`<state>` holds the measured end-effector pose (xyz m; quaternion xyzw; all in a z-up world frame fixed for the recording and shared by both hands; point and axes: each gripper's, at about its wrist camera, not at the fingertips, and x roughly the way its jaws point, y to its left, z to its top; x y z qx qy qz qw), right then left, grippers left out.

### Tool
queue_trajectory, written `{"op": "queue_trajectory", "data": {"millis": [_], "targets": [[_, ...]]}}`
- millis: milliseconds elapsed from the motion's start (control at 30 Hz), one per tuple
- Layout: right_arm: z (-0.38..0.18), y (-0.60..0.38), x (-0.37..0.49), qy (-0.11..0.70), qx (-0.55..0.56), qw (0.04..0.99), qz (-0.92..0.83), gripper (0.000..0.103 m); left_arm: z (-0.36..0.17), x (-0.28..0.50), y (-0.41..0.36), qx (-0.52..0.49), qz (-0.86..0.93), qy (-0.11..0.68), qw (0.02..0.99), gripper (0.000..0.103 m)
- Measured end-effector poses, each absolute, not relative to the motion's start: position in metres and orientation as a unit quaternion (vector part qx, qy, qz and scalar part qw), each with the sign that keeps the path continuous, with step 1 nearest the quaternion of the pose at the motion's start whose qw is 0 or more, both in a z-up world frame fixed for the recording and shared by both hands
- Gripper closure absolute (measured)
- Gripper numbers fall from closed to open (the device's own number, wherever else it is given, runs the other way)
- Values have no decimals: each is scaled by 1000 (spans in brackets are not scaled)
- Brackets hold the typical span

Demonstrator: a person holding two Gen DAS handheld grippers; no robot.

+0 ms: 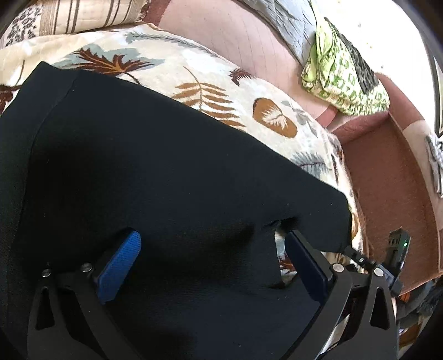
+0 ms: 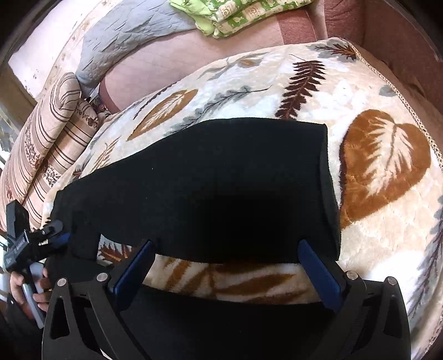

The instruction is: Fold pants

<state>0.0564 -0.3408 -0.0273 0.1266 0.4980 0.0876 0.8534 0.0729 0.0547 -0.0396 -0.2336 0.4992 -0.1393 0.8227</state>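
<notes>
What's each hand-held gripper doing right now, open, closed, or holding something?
Left hand-held gripper: open over the black pants, gripping nothing.
Right hand-held gripper: open at the pants' near edge, gripping nothing.

A cream blanket (image 2: 277, 91) with brown leaf prints fills mid-frame. At upper left sits a striped pillow (image 2: 52, 133), beside a grey quilt (image 2: 133, 33); green patterned fabric (image 2: 238, 13) lies folded at the top.

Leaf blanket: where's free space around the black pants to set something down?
Free: leaf blanket right of the black pants, out to its lace edge; a strip behind them toward the pink sofa seat. Crowded: near edge, where open left gripper and right gripper sit; striped pillow far left.
</notes>
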Motion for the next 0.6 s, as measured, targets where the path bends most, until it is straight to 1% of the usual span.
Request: {"op": "queue_trajectory", "data": {"millis": [133,367,600], "targets": [[-29,-332,56,505,95,855,79,0,-41,72,60,-252,-142,491,822,0],[-35,-313,53,515,18,854,64,0,-41,71,57,-235,-146,489,827,0],[-38,-304,51,510,-21,858,53,0,-41,70,60,-249,-151,485,825,0]]}}
